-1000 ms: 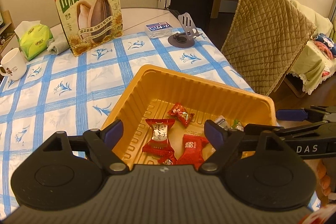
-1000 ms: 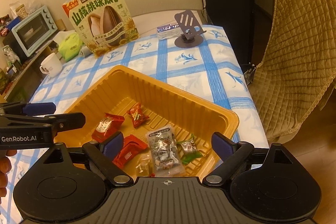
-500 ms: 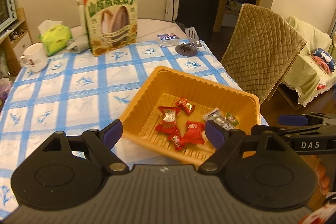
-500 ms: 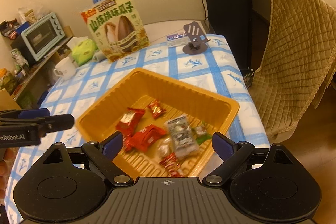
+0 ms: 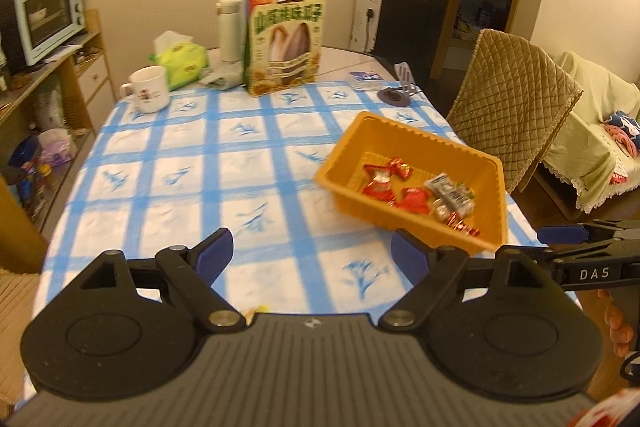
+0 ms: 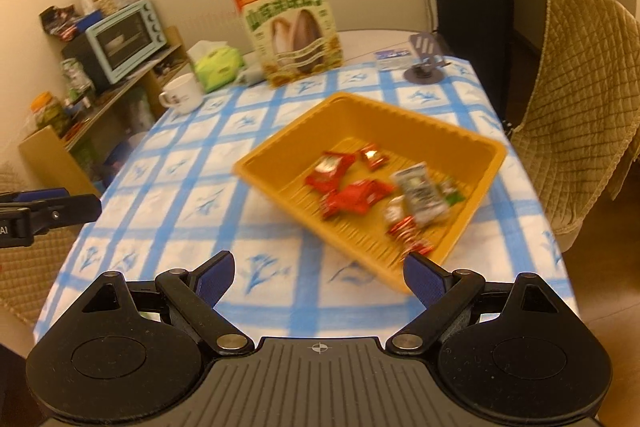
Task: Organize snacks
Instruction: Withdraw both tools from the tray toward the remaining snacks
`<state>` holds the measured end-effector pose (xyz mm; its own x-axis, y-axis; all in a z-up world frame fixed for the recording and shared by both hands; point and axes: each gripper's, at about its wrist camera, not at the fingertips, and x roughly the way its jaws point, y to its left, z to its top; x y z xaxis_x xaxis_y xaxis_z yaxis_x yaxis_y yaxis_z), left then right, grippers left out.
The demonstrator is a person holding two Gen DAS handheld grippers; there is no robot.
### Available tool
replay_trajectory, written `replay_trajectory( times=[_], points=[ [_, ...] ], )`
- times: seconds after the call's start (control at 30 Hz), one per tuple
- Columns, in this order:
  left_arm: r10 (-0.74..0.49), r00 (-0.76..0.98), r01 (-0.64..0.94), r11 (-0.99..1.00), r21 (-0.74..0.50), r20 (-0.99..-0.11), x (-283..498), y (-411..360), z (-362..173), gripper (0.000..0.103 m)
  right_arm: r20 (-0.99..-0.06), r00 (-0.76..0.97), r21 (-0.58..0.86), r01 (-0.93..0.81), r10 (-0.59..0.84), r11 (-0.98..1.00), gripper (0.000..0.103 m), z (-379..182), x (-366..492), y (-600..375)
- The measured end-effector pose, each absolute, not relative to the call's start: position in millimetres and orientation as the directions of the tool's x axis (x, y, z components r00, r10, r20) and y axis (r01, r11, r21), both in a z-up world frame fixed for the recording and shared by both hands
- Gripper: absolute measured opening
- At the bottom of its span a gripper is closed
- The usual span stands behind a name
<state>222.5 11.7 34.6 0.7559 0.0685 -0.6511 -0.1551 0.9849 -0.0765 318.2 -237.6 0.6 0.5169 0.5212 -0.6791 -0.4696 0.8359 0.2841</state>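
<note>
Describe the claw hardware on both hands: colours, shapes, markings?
Both match: matte black, ribbed grey deck with crosshair mark, two round hubs, linkage arms with silver pivot pins, blue pads. Left claw; right claw. Right claw's side reads "DAS" in the left wrist view. No cables or sleeves visible.

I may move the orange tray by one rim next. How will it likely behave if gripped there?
The orange tray looks like thin moulded plastic, so it would probably flex. Its load is a few wrapped candies, so likely light. Loose, they may slide if it tilts.
</note>
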Motion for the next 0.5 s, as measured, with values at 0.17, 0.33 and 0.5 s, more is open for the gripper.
replay_trajectory(
  times=[0.17,0.33,0.5],
  points=[
    [0.074,0.759,-0.173,0.981,-0.090,-0.646,176,30,35,0.086,-0.684,0.494,0.284,-0.498,0.537,0.819,0.091,2,284,-217],
    [0.066,0.746,-0.166,0.982,-0.089,-0.663,137,42,27,0.086,-0.695,0.466,0.282,-0.523,0.547,0.804,0.091,0,252,-198],
    [0.059,0.729,-0.165,0.982,-0.092,-0.682,107,50,19,0.086,-0.710,0.436,0.282,-0.544,0.553,0.790,0.091,-6,222,-181]
  ],
)
